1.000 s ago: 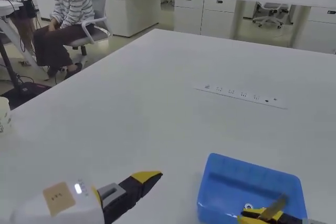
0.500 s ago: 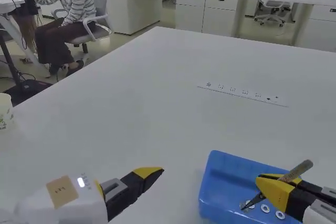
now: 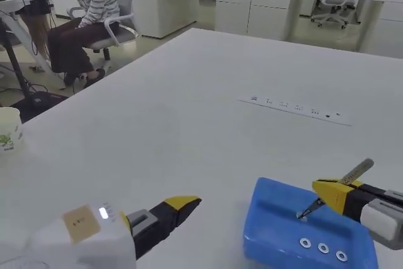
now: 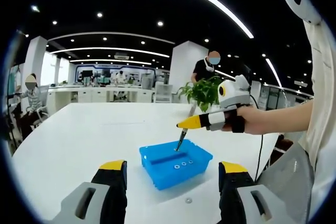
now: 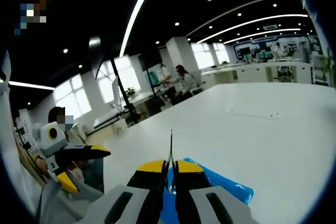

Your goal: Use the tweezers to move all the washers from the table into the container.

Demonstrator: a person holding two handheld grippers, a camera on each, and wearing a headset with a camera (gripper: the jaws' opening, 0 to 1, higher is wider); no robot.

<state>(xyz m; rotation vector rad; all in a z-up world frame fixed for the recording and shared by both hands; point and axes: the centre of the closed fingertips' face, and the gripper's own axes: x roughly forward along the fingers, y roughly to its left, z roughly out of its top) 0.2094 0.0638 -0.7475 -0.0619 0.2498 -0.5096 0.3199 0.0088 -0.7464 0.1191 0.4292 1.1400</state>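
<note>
The blue container [image 3: 271, 203] sits on the white table [image 3: 189, 124] at the lower right, with three washers [image 3: 323, 247] inside. My right gripper [image 3: 330, 194] is shut on metal tweezers [image 3: 310, 209], whose tips point down into the container's back part. In the right gripper view the right gripper [image 5: 169, 167] clamps the tweezers [image 5: 170, 148] over the container [image 5: 226, 184]. My left gripper [image 3: 182, 205] hovers left of the container. The left gripper [image 4: 172, 166] stands open and faces the container [image 4: 157, 169]. One washer [image 4: 188, 201] lies on the table in front of it.
A recessed socket strip [image 3: 296, 109] runs across the table beyond the container. A paper cup [image 3: 7, 127] stands at the far left edge. A person [image 3: 82, 11] sits on an office chair past the table's left corner. Desks line the back of the room.
My right gripper has risen from the bottom edge, lifting the tweezers higher over the container. Three washers now show in the container. The left gripper has hardly moved.
</note>
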